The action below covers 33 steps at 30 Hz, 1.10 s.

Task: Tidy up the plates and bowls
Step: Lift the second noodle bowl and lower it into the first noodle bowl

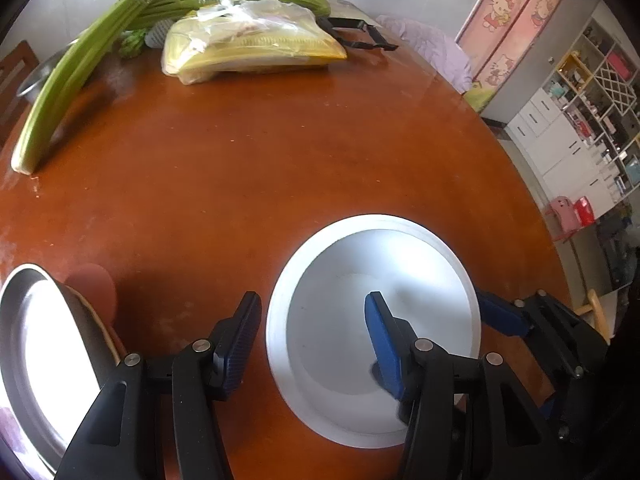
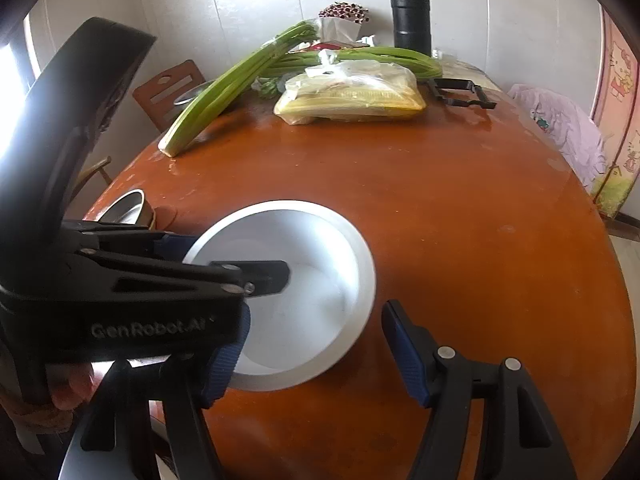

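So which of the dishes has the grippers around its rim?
The white bowl in the middle of the table, with gripper fingers on both sides of its rim. The steel dish at the left edge sits untouched.

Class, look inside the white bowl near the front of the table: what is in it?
The white bowl holds no food. One finger of the left gripper reaches inside it, hiding part of the bottom; the rest is bare white.

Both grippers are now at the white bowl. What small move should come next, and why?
Probably close both grippers on the rim. The left gripper straddles the near-left rim of the white bowl, one finger inside and one outside, not yet pressing. The right gripper straddles the opposite rim the same way. With both open around the rim, gripping seems the natural step before lifting.
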Tool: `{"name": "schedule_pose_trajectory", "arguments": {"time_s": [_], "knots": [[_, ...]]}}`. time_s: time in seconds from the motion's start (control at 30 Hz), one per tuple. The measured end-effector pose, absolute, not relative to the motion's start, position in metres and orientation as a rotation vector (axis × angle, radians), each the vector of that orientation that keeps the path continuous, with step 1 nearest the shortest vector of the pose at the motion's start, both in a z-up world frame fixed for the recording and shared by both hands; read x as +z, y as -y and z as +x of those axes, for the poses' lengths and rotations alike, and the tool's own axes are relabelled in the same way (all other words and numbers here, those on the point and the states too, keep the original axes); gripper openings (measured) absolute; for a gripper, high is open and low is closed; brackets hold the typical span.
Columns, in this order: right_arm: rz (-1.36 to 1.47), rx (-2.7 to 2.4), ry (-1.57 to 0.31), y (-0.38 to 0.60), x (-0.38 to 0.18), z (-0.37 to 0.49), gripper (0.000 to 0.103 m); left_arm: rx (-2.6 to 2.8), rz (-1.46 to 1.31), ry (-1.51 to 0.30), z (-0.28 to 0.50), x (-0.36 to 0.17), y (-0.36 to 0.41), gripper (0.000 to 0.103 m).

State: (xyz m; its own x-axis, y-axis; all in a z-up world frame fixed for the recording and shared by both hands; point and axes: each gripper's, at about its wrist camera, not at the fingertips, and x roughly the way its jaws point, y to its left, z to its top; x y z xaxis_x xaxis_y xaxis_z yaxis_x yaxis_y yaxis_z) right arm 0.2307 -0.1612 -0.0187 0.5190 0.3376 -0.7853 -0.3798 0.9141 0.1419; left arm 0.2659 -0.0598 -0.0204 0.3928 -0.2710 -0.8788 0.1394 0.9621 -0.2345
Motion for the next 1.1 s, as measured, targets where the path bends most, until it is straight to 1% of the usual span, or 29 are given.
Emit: {"name": "schedule_pose_trajectory", "arguments": {"time_s": [0.07, 0.1, 0.13, 0.2, 0.37, 0.57, 0.77, 1.1], "knots": [[-0.052, 0.441, -0.932, 0.158, -0.019, 0.231, 0.064, -0.277, -0.134, -1.137, 0.265, -0.021, 0.061, 0.055], [-0.051, 0.447, -0.932, 0.157, -0.02, 0.23, 0.063, -0.288, -0.136, -1.139, 0.264, -0.021, 0.062, 0.052], [-0.048, 0.458, -0.931, 0.156, -0.019, 0.23, 0.062, -0.299, -0.138, -1.143, 0.264, -0.022, 0.063, 0.048], [-0.05, 0.467, -0.931, 0.154, -0.019, 0.228, 0.062, -0.31, -0.134, -1.146, 0.263, -0.021, 0.067, 0.047], [-0.053, 0.451, -0.925, 0.154, -0.014, 0.224, 0.062, -0.321, -0.146, -1.136, 0.26, -0.016, 0.067, 0.047], [-0.053, 0.445, -0.89, 0.155, 0.003, 0.208, 0.062, -0.333, -0.147, -1.091, 0.243, 0.004, 0.068, 0.047], [-0.063, 0.442, -0.844, 0.155, 0.025, 0.184, 0.063, -0.353, -0.163, -1.039, 0.214, 0.028, 0.064, 0.047], [-0.084, 0.454, -0.791, 0.149, 0.05, 0.137, 0.063, -0.359, -0.151, -0.983, 0.16, 0.053, 0.059, 0.048]]}}
